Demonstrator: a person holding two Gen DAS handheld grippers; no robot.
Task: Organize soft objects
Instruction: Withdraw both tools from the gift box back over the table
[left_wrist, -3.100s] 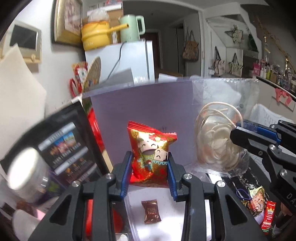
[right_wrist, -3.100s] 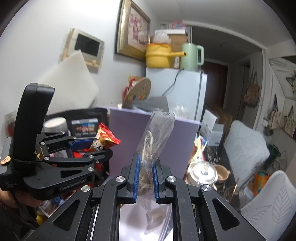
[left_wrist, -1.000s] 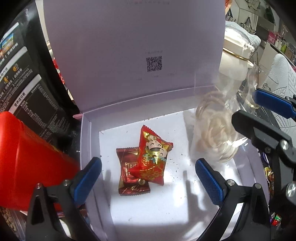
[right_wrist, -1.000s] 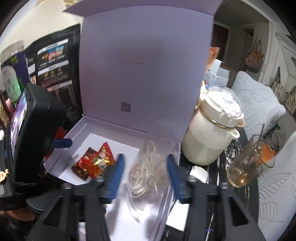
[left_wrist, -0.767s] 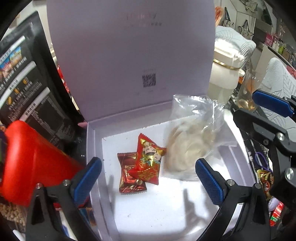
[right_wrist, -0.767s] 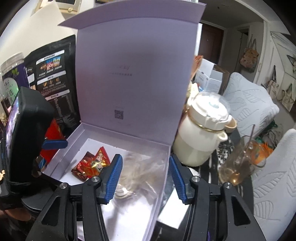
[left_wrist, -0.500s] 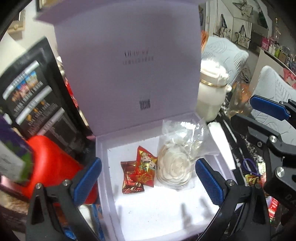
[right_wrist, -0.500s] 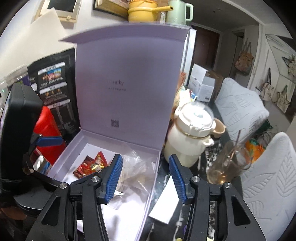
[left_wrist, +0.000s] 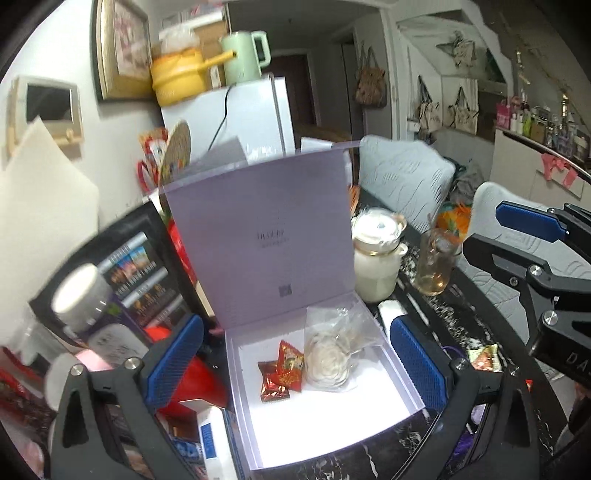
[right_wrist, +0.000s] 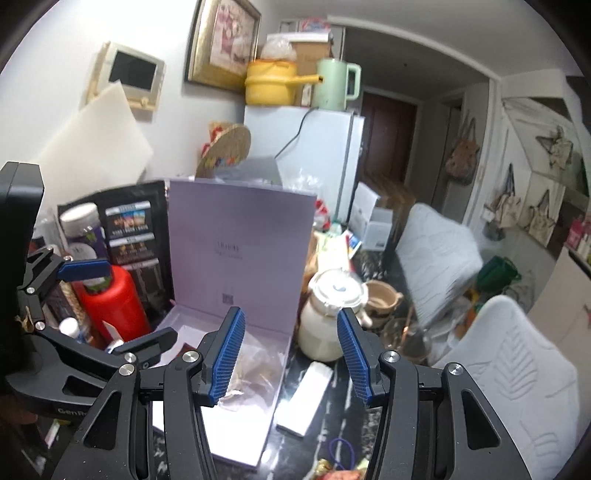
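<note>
While both my grippers hang above the table, the soft things lie in the lavender box (left_wrist: 397, 373).
My left gripper (left_wrist: 295, 360) has its blue pads spread wide, holding nothing; my right gripper (right_wrist: 291, 356) is parted and empty too. Inside, the red snack packet (left_wrist: 290, 365) overlaps the dark red candy (left_wrist: 271, 384), and the clear bag with the white flower (left_wrist: 330, 356) sits just beside them, lid (left_wrist: 262, 236) standing upright behind.

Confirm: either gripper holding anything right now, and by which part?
Nothing held. The left gripper and right gripper are both open with empty fingers. The red snack packet and the clear bag lie loose in the lavender box.
</note>
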